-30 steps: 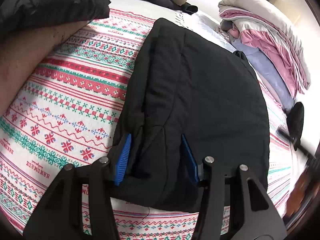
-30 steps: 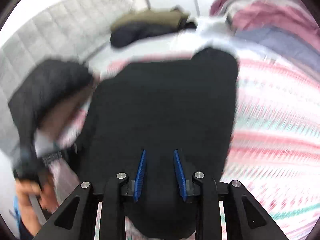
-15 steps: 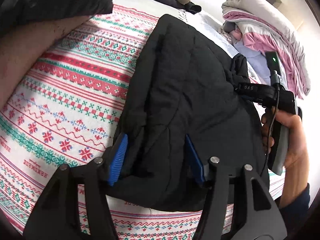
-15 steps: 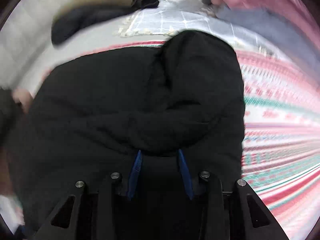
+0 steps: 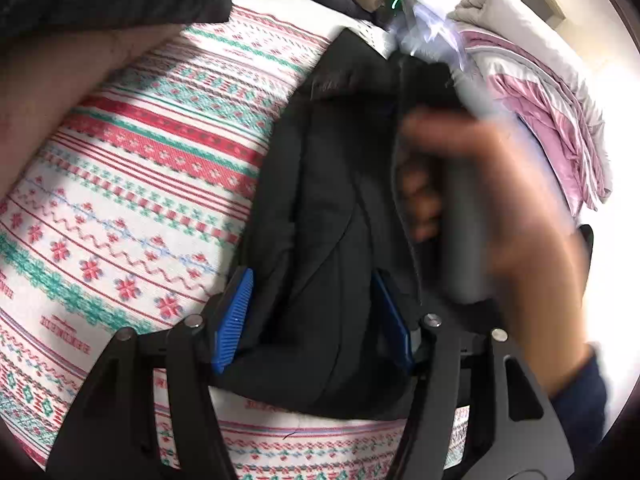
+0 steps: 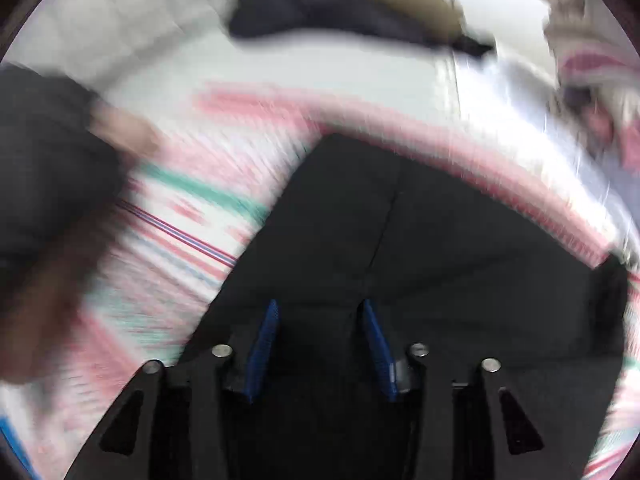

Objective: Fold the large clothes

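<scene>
Black jacket on patterned blanket, left gripper released astride its fold, right gripper opening above jacket, nothing grasped

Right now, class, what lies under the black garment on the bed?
The patterned blanket lies under the black garment, showing on the left and near sides. Whatever lies directly beneath the garment is covered.

Black garment on red-green-white patterned blanket.

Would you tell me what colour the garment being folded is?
Black garment; clearest in the left wrist view.
</scene>
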Motion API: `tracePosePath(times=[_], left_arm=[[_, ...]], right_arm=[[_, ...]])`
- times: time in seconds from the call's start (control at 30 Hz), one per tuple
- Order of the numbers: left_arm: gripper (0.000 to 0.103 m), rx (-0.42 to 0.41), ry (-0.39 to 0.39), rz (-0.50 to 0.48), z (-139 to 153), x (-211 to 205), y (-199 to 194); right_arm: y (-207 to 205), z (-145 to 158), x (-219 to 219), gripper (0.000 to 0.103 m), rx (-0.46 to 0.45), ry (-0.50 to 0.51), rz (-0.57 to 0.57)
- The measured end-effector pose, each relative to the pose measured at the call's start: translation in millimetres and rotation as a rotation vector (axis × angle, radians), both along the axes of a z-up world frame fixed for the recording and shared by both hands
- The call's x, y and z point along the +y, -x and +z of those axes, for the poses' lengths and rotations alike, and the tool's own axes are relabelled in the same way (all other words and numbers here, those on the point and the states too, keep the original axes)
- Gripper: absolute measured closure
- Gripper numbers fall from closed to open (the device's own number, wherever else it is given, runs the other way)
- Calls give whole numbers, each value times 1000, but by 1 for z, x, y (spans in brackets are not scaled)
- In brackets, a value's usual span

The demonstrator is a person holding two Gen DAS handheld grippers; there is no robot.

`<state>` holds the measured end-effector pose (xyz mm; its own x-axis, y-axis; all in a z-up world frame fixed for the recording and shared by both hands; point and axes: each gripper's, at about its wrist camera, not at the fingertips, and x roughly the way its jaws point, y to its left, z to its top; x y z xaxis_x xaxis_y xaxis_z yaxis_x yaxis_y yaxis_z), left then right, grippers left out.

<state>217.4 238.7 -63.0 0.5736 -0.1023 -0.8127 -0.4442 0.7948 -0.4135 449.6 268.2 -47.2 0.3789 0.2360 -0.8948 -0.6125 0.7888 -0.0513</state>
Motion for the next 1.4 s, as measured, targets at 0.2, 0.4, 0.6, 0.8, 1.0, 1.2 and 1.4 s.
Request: tracePosePath(times=[0.2, 0.4, 0.6, 0.8, 1.0, 1.2, 1.4], left_arm=[[35, -9, 69, -13, -1, 5, 2], [29, -13, 177, 3, -5, 19, 13], [29, -21, 120, 35, 14, 19, 29], [25, -30, 105, 73, 7, 19, 26], [10, -15, 38, 64, 0, 19, 21], [6, 0, 140, 9, -24, 17, 13], [5, 0, 199, 1, -34, 17, 14]], right_arm=[[2, 18, -8, 54, 0, -33, -10], [70, 97, -122, 39, -80, -278, -46], [156, 82, -291, 30, -6, -354, -158], [166, 66, -367, 30, 29, -459, -293], [146, 49, -389, 30, 79, -507, -327], [144, 37, -392, 30, 139, -546, -312], [141, 28, -397, 30, 189, -591, -313]])
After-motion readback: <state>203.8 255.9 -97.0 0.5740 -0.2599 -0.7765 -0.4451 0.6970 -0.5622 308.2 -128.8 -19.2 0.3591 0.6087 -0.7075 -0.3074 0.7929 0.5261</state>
